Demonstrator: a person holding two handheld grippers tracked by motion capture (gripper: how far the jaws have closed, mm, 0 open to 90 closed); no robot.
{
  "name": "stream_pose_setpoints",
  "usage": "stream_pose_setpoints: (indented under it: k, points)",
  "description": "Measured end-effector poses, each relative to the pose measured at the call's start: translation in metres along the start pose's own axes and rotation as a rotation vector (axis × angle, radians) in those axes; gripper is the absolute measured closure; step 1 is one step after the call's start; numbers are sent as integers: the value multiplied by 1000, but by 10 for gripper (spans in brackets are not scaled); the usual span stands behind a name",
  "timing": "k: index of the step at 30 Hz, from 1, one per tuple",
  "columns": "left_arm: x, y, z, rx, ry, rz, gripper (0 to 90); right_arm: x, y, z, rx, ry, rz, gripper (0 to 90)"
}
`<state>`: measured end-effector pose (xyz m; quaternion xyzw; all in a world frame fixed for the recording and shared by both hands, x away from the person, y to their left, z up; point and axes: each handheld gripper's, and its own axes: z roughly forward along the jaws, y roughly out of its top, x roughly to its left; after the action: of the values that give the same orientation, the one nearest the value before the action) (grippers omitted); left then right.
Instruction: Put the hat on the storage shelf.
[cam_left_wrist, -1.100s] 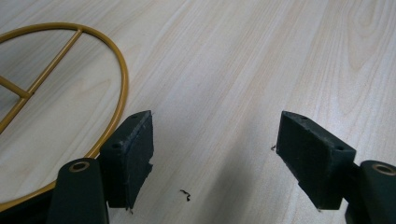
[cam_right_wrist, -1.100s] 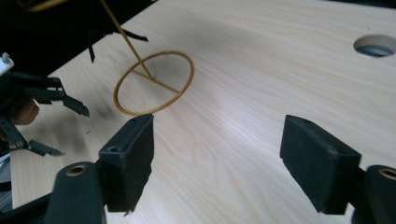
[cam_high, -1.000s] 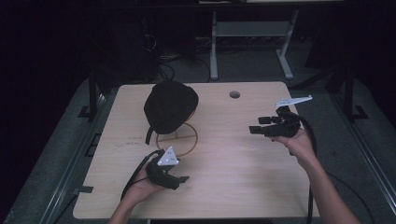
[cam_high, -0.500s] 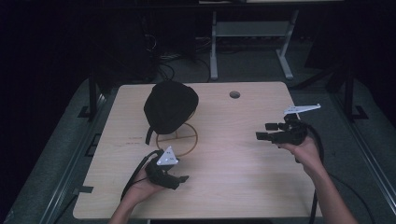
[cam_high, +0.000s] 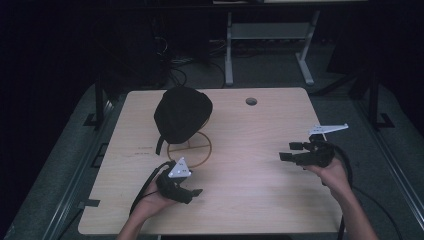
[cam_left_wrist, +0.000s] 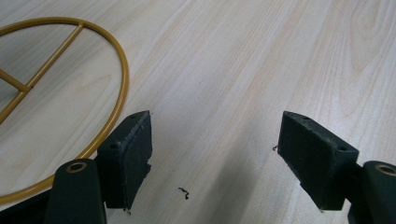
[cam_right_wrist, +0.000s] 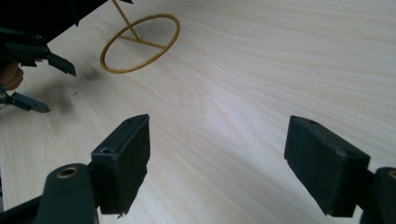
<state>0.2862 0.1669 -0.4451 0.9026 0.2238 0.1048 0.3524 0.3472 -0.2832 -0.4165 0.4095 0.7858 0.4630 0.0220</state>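
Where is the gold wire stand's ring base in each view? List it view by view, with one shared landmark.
High view: gold ring base left of centre, under the black cap.
Left gripper view: upper left, beside the left jaw.
Right gripper view: top, left of centre.
Shared landmark: the pale wooden table.

Left tongs (cam_high: 192, 192): black body topped by a grey three-cornered plate with small dark holes; a black cable loops from the rear. Right tongs (cam_high: 287, 151): black body, with a pale three-cornered plate carried on a thin bar above it and a black cable trailing behind. Each jaw is a black arm ending in a rectangular block faced with a dark, matte pad (cam_left_wrist: 135, 156). A brass-coloured ring is set in each arm, and the blocks show small round holes. Forearms are bare; no sleeves.
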Motion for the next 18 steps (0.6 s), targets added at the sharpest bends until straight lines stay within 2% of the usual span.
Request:
stream_pose_setpoints:
  k: [18]
  points:
    - [-2,1,2,7,-4,5,261,-5,-43,-13,10,-19,34,220]
